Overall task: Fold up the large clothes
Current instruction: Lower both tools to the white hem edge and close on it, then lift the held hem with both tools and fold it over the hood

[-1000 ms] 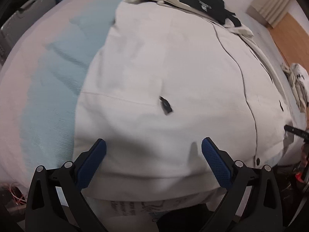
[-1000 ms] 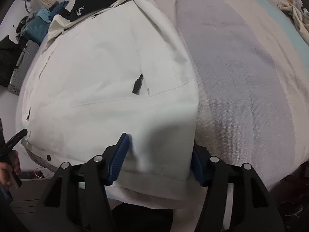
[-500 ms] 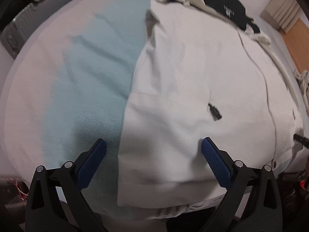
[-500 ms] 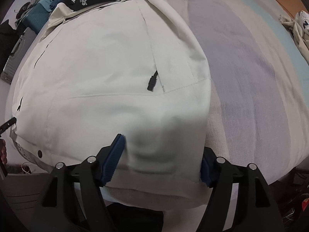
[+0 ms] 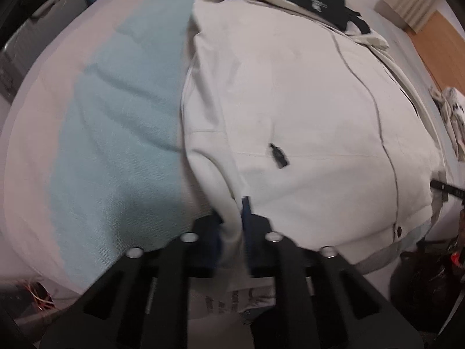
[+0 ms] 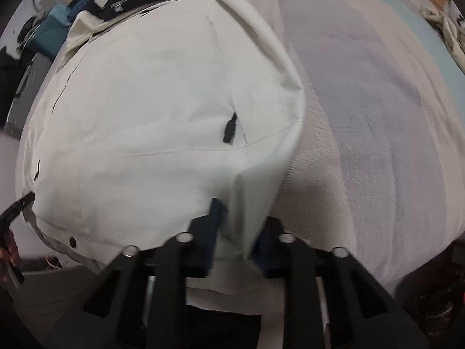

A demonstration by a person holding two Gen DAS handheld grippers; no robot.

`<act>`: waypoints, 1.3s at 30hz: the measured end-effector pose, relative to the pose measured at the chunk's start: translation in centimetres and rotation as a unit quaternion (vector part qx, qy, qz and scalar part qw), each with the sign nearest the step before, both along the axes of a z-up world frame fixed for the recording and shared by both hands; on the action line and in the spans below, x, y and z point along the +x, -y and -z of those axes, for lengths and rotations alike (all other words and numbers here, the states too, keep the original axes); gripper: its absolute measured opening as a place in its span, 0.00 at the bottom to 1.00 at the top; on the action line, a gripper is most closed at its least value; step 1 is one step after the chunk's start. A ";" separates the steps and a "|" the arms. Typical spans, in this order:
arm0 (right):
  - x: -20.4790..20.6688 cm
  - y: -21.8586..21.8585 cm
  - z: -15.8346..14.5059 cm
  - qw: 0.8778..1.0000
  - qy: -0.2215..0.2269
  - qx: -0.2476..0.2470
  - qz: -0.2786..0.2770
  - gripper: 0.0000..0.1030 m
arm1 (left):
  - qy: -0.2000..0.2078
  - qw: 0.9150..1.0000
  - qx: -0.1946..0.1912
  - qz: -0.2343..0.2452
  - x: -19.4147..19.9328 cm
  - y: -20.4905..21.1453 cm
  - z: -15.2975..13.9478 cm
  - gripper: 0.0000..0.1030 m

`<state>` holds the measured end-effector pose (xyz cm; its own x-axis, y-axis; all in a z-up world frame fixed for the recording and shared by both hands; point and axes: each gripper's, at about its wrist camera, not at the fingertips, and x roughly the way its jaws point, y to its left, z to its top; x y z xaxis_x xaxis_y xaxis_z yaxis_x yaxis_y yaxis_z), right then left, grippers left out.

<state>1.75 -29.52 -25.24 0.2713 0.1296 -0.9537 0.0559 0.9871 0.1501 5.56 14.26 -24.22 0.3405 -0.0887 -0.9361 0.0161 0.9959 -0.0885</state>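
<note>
We are looking at one bed (image 5: 96, 133), the largest thing here, its cover lying in pale pink, light blue and lilac stripes; one white jacket (image 5: 290, 101) is lying spread across the bed, front up, its hem toward us and its collar at the far end; we are counting one centre zip line running down the jacket's front, two black zipper pulls on the pockets, one in the left wrist view (image 5: 278, 158) and one in the right wrist view (image 6: 230, 131), and one dark snap (image 5: 399, 230) near the hem.

One black garment (image 5: 314, 3) with a small white logo is lying at the jacket's collar end, touching it; one crumpled pale cloth (image 5: 450, 116) is sitting well apart, at the bed's far right edge.

We are holding two grippers; the left gripper (image 5: 232, 224) is clenching a fold of the white jacket's hem at its left corner, blue pads pressed against the fabric from both sides; the right gripper (image 6: 235, 232) is likewise grasping a pinched ridge of the hem at the jacket's right corner, the cloth rising between its blue pads.
</note>
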 end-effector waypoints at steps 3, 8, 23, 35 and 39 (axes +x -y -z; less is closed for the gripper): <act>0.0 -0.2 -0.4 1.000 -0.001 -0.005 -0.001 0.13 | 0.006 1.000 0.005 0.017 0.2 0.8 -0.7 0.06; 0.0 -0.4 -1.5 1.000 0.002 -0.002 0.007 0.11 | 0.009 1.000 0.008 0.016 0.0 0.9 -1.6 0.05; 0.6 -1.6 -8.5 1.000 0.005 -0.015 -0.021 0.08 | 0.003 0.999 -0.003 0.038 0.4 1.9 -7.4 0.04; 4.6 -1.6 -11.6 0.997 -0.012 -0.001 -0.070 0.07 | -0.035 0.999 0.022 0.036 3.5 3.4 -10.9 0.04; 7.1 -0.6 -13.2 0.997 -0.012 0.033 -0.073 0.07 | -0.061 0.997 0.029 0.023 5.3 3.6 -11.8 0.04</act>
<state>8.88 -28.89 -12.02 0.2224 0.2293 -0.9476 -0.0826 0.9729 0.2160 10.89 10.69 -12.44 0.2202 -0.0453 -0.9744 0.0550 0.9979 -0.0340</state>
